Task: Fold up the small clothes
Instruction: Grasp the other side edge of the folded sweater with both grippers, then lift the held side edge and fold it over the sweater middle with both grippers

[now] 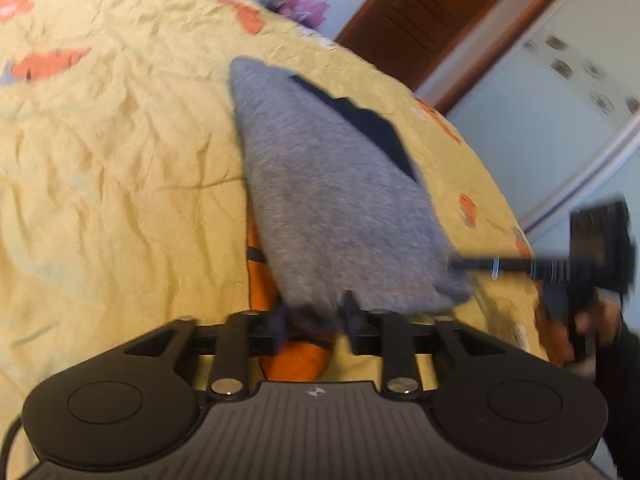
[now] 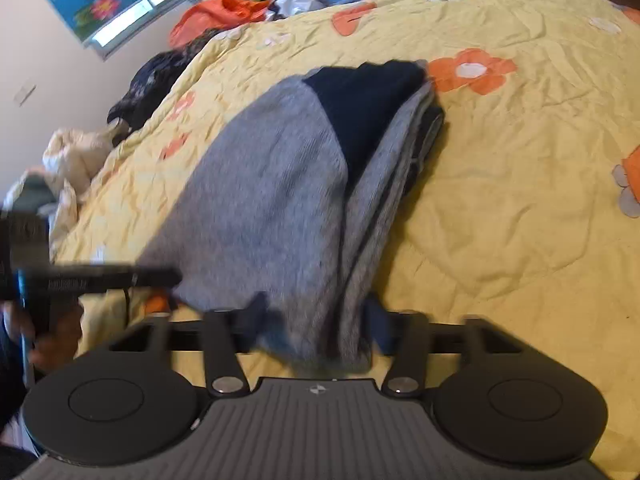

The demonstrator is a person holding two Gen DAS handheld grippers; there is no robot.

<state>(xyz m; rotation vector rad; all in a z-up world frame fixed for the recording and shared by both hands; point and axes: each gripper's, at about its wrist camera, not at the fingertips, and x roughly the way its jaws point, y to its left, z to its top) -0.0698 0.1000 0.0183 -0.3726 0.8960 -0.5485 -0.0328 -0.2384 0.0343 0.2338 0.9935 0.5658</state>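
A small grey knit garment (image 1: 320,184) with a dark navy part (image 1: 372,124) is held up over the yellow flowered bedspread (image 1: 100,160). My left gripper (image 1: 314,316) is shut on its near edge. The other gripper (image 1: 472,266) grips the garment's right corner in this view. In the right wrist view the same garment (image 2: 272,200) hangs in folds with its navy part (image 2: 360,100) at the far end. My right gripper (image 2: 316,320) is shut on its near edge, and the left gripper (image 2: 160,276) holds the left corner.
The bedspread (image 2: 520,200) spreads wide to the right. Heaps of clothes and bags (image 2: 224,12) lie along the bed's far edge. A wooden door (image 1: 420,8) and a white wardrobe (image 1: 560,100) stand beyond the bed.
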